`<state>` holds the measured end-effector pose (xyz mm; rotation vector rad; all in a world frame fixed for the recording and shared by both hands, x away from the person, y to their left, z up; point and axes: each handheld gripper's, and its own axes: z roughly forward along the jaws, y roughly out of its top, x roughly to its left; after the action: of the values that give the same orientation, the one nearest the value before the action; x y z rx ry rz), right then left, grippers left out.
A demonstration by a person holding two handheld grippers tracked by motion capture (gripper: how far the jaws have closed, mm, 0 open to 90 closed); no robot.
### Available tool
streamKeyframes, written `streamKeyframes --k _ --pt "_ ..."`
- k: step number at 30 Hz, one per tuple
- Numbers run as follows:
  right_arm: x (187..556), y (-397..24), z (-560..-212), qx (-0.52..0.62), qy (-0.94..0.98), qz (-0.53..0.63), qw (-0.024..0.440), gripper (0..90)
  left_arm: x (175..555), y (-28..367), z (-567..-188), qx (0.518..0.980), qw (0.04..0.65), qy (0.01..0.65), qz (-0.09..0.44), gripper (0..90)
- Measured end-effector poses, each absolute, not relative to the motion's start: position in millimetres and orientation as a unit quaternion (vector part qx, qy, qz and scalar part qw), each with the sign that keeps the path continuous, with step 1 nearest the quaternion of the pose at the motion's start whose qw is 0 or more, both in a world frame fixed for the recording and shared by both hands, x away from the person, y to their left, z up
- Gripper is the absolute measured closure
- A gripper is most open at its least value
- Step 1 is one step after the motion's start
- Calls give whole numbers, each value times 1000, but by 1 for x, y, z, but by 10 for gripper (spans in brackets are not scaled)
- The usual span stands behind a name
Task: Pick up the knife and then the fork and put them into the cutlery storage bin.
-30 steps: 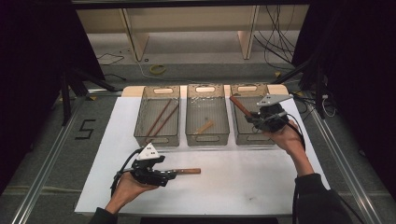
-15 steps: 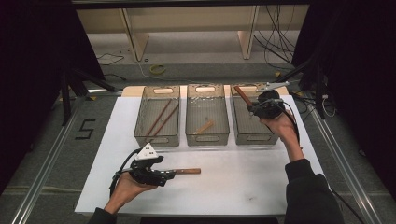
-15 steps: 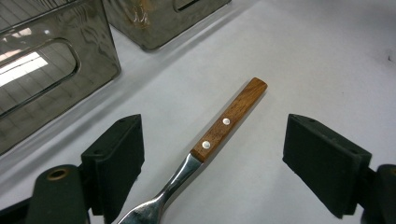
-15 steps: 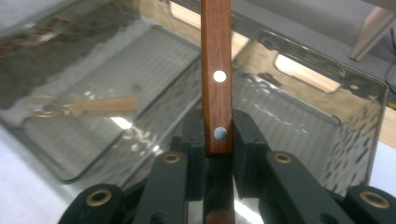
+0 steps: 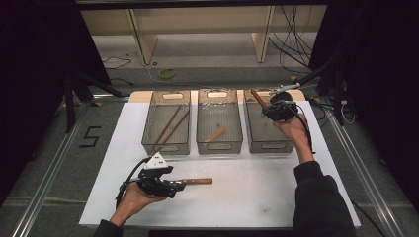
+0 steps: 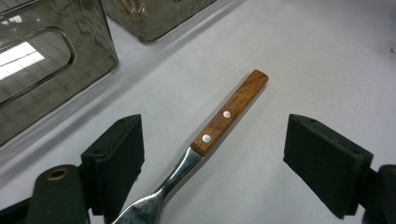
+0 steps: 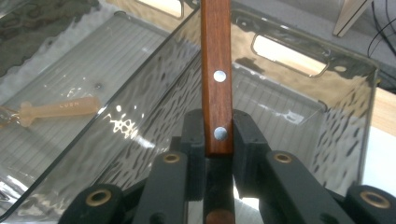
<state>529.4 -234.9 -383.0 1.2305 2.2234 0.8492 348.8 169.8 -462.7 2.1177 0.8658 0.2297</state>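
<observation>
White sheet covers the table under my rig in the high view, three clear plastic bins in a row at its far edge. Left bin holds two brown sticks, middle bin one pale wooden piece. My right gripper sits over the far end of the right bin, clamped on a wood-handled utensil that pokes up and away. My left gripper rests low on the sheet near the front edge, with a steel fork with a riveted wooden handle lying flat ahead of it. Left gripper view: both black jaws stand wide apart, nothing pinched, the fork lying on the sheet between them, its steel neck running back toward the camera, the handle end pointing away. Right gripper view: jaws squeezed on the lower end of the dark wooden handle, near the lower rivet, the bin wall and floor right behind; the pale piece shows through the neighbouring bin. Step, as I read it: sorting cutlery into bins, right side at drop-off. Next I'd lower into the right bin and release, then close the left on the fork's neck; it lies flat, so the jaws need to get low.
</observation>
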Motion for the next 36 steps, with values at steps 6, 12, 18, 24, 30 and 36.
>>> streamKeyframes --k 6,12,18,24,30,36 --pt "533 -232 -389 452 809 298 228 774 349 170 -463 840 409 344 93 196" --pt "538 -232 -393 458 807 293 231 770 350 169 -464 842 406 344 90 195" --pt "541 -234 -394 475 793 310 222 625 350 169 -465 843 404 344 88 194" --pt "532 -231 -385 463 794 325 224 533 350 168 -465 844 402 342 91 194" --pt "512 -226 -376 436 803 347 209 452 351 168 -464 848 396 340 93 191" --pt "476 -217 -367 384 823 371 194 398 355 166 -460 863 375 326 92 196"
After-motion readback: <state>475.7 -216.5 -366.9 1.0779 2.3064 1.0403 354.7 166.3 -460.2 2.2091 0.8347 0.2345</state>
